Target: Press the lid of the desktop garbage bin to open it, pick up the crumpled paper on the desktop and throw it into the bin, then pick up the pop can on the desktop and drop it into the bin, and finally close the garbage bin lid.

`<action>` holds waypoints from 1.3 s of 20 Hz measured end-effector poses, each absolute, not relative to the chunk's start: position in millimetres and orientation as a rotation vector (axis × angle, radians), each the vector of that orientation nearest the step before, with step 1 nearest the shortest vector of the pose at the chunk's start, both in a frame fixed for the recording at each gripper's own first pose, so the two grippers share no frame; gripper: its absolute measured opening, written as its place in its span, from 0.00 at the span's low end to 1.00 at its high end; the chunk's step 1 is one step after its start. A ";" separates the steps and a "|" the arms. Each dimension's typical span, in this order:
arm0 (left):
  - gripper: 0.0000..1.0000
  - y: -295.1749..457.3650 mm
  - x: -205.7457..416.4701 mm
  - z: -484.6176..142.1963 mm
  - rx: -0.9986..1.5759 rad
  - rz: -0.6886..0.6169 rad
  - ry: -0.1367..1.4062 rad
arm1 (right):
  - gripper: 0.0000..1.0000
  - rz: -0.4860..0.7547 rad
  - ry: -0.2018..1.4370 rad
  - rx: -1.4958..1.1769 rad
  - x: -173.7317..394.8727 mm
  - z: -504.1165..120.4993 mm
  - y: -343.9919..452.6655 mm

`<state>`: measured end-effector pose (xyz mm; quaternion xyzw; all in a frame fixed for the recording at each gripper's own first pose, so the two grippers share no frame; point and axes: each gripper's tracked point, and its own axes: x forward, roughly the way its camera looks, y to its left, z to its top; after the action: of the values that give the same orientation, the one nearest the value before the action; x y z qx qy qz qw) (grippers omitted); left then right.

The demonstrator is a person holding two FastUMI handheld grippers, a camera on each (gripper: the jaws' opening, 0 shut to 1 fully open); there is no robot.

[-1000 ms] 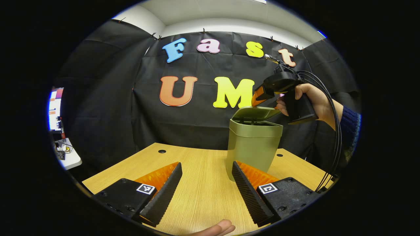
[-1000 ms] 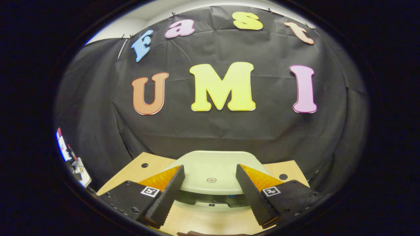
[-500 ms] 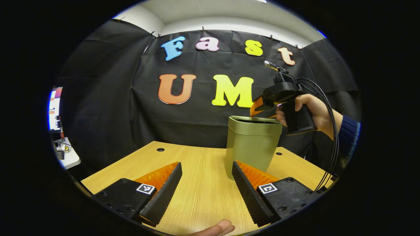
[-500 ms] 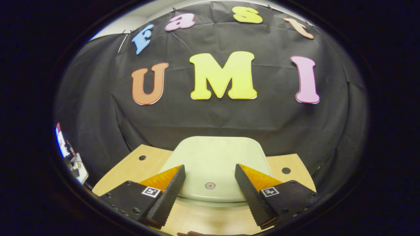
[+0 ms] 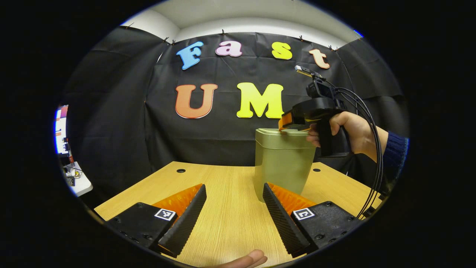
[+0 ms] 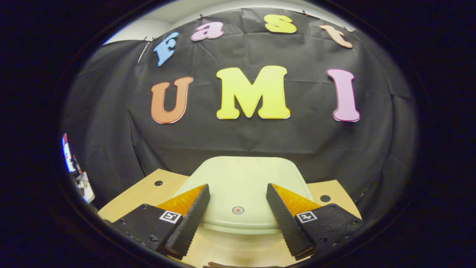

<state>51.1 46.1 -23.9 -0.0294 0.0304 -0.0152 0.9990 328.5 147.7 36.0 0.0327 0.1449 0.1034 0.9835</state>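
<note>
Left tongs (image 5: 234, 208) hang released, jaws spread wide over bare wood near the front edge of the counter (image 5: 208, 182), gripping nothing, as seen in the left gripper view. Beyond their right-hand finger stands the garbage bin (image 5: 282, 163), a pale olive-green tub that tapers toward its base, upright toward the far right part of the counter. Its lid (image 5: 277, 131) lies flat and closed on the rim. Right tongs (image 5: 293, 121), held in a person's hand (image 5: 347, 132) with a dark blue sleeve (image 5: 395, 149), sit at the lid's right edge; whether they touch it cannot be told from here. Black cables (image 5: 373, 149) loop down from that tool. Two round holes (image 5: 181, 171) pierce the counter near its far edge. A fingertip (image 5: 247, 259) shows at the bottom.

From the right gripper view, the right tongs (image 6: 238, 217) are likewise released, jaws apart and holding nothing, poised just above the closed lid (image 6: 241, 178). The lid is a smooth, pale green panel with rounded corners, and a small red-ringed dot (image 6: 238, 210) marks it near the front, between the two fingers. Square black-and-white tags (image 6: 307, 216) sit on the tongs' bodies; no readable brand or writing appears on the bin.
</note>
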 end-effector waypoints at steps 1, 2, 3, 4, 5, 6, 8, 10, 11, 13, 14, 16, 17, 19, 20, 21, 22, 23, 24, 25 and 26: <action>0.98 46.5 49.8 -24.8 -0.058 -0.030 0.062 | 0.96 0.208 0.278 0.075 328.0 34.3 148.2; 0.98 46.5 49.6 -26.2 -0.060 -0.030 0.065 | 0.96 0.205 0.254 0.084 328.3 33.7 148.5; 0.98 45.3 49.6 -27.3 -0.061 -0.030 0.069 | 0.96 0.206 0.229 0.078 327.3 33.1 149.6; 0.98 44.2 49.8 -27.7 -0.060 -0.031 0.072 | 0.97 0.204 0.197 0.068 328.0 32.4 150.1; 0.98 42.7 50.6 -27.8 -0.059 -0.032 0.073 | 0.96 0.205 0.182 0.055 326.9 28.3 150.1; 0.98 41.7 50.1 -28.1 -0.057 -0.034 0.075 | 0.96 0.201 0.162 0.068 327.1 27.7 149.8; 0.98 39.6 49.7 -28.7 -0.055 -0.036 0.075 | 0.97 0.199 0.161 0.064 326.1 26.7 149.5; 0.98 36.8 48.1 -29.3 -0.049 -0.038 0.074 | 0.98 0.203 0.179 0.066 324.8 25.2 150.1; 0.98 36.2 47.7 -30.8 -0.047 -0.038 0.072 | 0.97 0.201 0.170 0.062 325.4 26.3 150.4; 0.98 36.0 47.7 -31.8 -0.046 -0.036 0.074 | 0.98 0.194 0.157 0.068 325.8 31.8 150.3; 0.98 35.6 47.8 -31.5 -0.048 -0.038 0.073 | 0.97 0.196 0.158 0.057 327.6 35.5 150.5; 0.98 36.9 48.3 -32.3 -0.048 -0.033 0.077 | 0.96 0.203 0.174 0.040 327.2 37.6 151.1; 0.98 38.3 49.4 -34.2 -0.048 -0.030 0.079 | 0.95 0.205 0.188 0.039 326.7 36.3 151.2; 0.98 38.3 52.2 -35.7 -0.052 -0.030 0.088 | 0.94 0.205 0.196 0.028 326.5 40.9 150.1; 0.98 38.8 53.1 -37.0 -0.053 -0.028 0.092 | 0.94 0.211 0.190 0.016 325.5 43.5 151.0; 0.98 39.9 53.5 -37.2 -0.052 -0.026 0.095 | 0.94 0.216 0.180 0.001 323.1 46.4 151.5; 0.98 40.1 53.6 -38.7 -0.052 -0.023 0.096 | 0.94 0.224 0.174 0.000 320.9 49.0 152.3; 0.98 40.9 54.6 -38.1 -0.054 -0.021 0.097 | 0.94 0.212 0.179 -0.002 317.6 48.4 149.5; 0.98 41.5 55.3 -39.3 -0.055 -0.021 0.097 | 0.94 0.199 0.179 0.002 313.7 51.0 146.1; 0.98 41.3 55.3 -39.6 -0.055 -0.020 0.097 | 0.94 0.188 0.174 0.009 307.6 56.2 144.2; 0.98 42.1 54.8 -38.7 -0.054 -0.016 0.097 | 0.93 0.183 0.167 0.026 300.2 62.1 142.3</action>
<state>54.8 42.1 -38.7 -0.0272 0.0484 -0.0078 0.9984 300.2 142.3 62.1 0.0127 0.0831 0.0912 0.9923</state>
